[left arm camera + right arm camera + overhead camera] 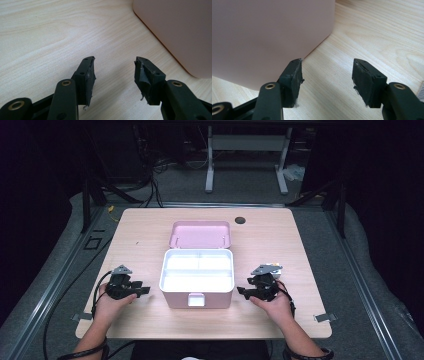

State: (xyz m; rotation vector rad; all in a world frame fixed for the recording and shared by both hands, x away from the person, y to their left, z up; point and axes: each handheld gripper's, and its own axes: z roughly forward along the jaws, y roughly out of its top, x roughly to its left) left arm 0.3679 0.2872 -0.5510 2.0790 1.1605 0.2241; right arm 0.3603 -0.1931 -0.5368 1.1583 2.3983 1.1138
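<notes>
box (pixel 197 279): pink | lid (pixel 200 234) open | white tray (pixel 197 270) inside

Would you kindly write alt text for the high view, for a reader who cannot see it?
A pink box stands open mid-table, its lid tipped back and a white tray inside. A person's hands hold the left claw and right claw open on either side of it, both resting on the wooden table.

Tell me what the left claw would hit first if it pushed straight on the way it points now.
Likely bare table: the open left claw aims along the wood, with the pink box off to one side. It might graze the box's corner; depth is unclear.
</notes>
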